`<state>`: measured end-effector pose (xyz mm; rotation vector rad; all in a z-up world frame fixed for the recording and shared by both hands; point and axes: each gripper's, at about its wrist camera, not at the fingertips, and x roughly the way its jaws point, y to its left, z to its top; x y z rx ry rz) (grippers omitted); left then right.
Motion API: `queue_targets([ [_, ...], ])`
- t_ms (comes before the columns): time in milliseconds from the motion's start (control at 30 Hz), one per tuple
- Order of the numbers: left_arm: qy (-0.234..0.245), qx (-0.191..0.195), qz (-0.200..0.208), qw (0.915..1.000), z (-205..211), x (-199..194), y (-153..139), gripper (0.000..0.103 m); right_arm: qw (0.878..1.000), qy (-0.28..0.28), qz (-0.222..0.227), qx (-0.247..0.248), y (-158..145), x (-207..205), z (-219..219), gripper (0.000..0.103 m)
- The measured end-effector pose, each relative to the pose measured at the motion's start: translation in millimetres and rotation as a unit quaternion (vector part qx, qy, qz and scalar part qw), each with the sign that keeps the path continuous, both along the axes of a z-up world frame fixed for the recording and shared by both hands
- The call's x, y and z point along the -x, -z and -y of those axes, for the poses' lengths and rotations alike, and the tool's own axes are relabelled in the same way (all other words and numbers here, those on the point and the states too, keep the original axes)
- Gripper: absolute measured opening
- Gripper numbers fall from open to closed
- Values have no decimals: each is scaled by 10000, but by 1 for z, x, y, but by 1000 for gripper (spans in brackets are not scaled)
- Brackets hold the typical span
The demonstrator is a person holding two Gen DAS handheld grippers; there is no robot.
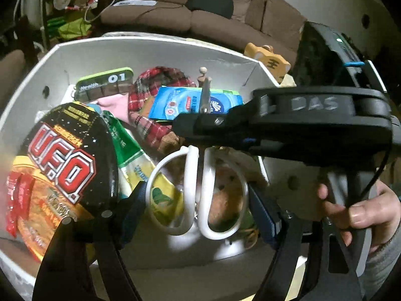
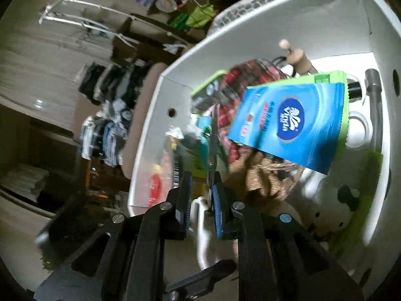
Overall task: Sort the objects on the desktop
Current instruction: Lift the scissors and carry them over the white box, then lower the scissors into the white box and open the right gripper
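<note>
White-handled scissors [image 1: 200, 193] hang over a white box [image 1: 140, 50] full of items. My right gripper [image 1: 200, 123] comes in from the right and is shut on the scissors at their blades; in the right wrist view the right gripper [image 2: 201, 200] has the blades [image 2: 213, 140] between its blue pads. My left gripper [image 1: 195, 215] is open, its fingers on either side of the white handle loops, not closed on them. In the box lie a UFO noodle cup [image 1: 67, 165], a blue tissue pack [image 1: 195, 102], a plaid cloth [image 1: 155, 92] and a green-edged case [image 1: 105, 82].
A brown sofa [image 1: 200, 10] stands behind the box. A tiger toy [image 1: 270, 62] sits at the box's far right corner. The tissue pack also shows in the right wrist view [image 2: 290, 123], with a wooden figure [image 2: 295, 57] behind it. Clothes racks stand at the left [image 2: 105, 85].
</note>
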<state>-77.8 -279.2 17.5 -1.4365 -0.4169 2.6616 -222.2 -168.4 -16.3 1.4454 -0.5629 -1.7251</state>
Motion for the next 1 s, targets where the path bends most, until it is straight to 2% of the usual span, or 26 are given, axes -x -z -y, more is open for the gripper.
queue_targets([
  [133,-93,-135,-105,9998,6,-8,-11,81,9997,71,78,-211,3,1,-2,17],
  [300,-257,-277,-272,9989,23,-27,-28,84,9977,31,-107,-674,-5,-1,-8,20],
  [467,-545,-782,-466,9944,47,-38,-31,85,9978,73,-88,-647,-12,-5,-13,20],
  [533,-622,-867,-471,9932,51,-39,-30,86,9977,98,-149,-652,-18,-9,-18,24],
  [833,-510,-524,-306,9969,35,-35,-27,88,9933,20,-498,-1038,-43,-35,-36,34],
  [900,-467,-401,-272,9977,31,-35,-27,88,9905,-64,-638,-1218,-46,-42,-37,36],
  [1000,-449,-163,-197,9987,26,-35,-25,89,9841,-196,-849,-1550,-49,-53,-37,44],
])
